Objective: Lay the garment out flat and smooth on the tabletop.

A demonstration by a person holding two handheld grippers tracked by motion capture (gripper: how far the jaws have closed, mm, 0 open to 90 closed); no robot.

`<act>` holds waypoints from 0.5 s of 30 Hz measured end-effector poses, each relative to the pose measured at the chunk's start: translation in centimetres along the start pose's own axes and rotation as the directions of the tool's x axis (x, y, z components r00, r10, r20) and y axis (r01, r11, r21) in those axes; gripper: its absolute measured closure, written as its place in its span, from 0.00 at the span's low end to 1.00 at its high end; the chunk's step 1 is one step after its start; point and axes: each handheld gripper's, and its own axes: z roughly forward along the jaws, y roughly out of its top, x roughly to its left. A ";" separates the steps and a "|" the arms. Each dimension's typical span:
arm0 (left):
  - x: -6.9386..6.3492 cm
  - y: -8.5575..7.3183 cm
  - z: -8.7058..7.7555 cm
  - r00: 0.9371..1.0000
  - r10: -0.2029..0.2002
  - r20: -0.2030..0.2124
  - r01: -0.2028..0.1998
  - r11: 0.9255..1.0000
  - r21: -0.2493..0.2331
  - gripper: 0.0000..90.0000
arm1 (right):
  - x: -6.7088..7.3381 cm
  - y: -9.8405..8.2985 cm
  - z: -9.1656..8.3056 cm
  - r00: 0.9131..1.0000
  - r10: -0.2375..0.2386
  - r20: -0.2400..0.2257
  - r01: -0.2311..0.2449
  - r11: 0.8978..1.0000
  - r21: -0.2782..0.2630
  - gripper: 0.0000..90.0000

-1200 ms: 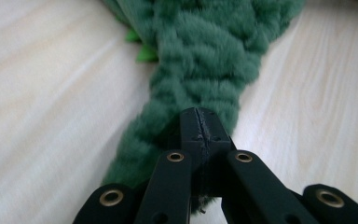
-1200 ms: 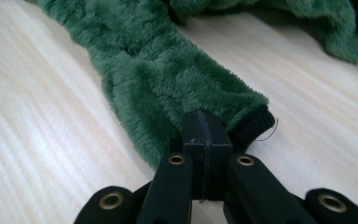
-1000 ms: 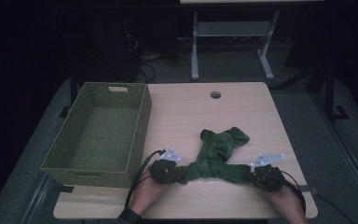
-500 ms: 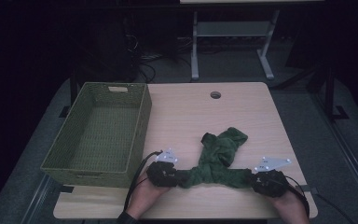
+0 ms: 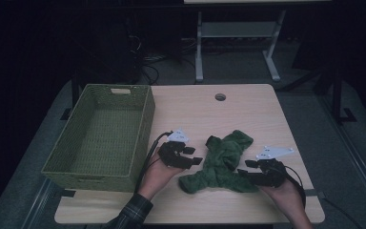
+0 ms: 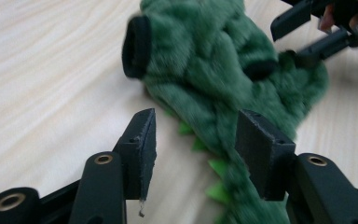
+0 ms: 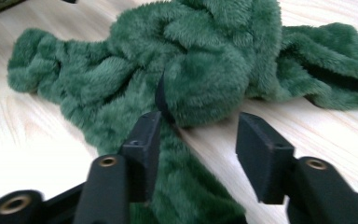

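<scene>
Both grippers sit at the near edge of the table (image 5: 267,102), flanking a crumpled green plush garment (image 5: 221,160) with black cuffs (bright green spikes run along one limb). The woven basket (image 5: 145,119) to the left is empty, so I judge the work barely begun: nothing gripped or lifted yet. The left gripper (image 6: 196,140) has its jaws apart, holding nothing, fabric between them. The right gripper (image 7: 198,140) is likewise spread, its left pad against the plush.

High view dim, surroundings black; gripper views brighter, near fingers slightly blurred.
</scene>
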 end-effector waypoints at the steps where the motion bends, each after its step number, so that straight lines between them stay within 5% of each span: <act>1: 0.3 0.3 0.3 1.000 0.005 0.004 -0.005 1.000 -0.001 0.50 | -0.1 0.1 0.2 1.000 -0.004 0.000 0.004 1.000 0.002 0.49; 8: 2.1 2.2 2.4 1.000 0.014 0.017 -0.014 1.000 -0.026 0.45 | 0.7 0.7 1.5 1.000 0.013 0.009 -0.013 1.000 0.019 0.39; 15: 3.0 3.4 4.2 0.999 0.029 0.046 -0.028 0.999 -0.024 0.43 | 0.6 0.9 2.5 0.999 0.000 0.033 -0.001 0.999 0.040 0.48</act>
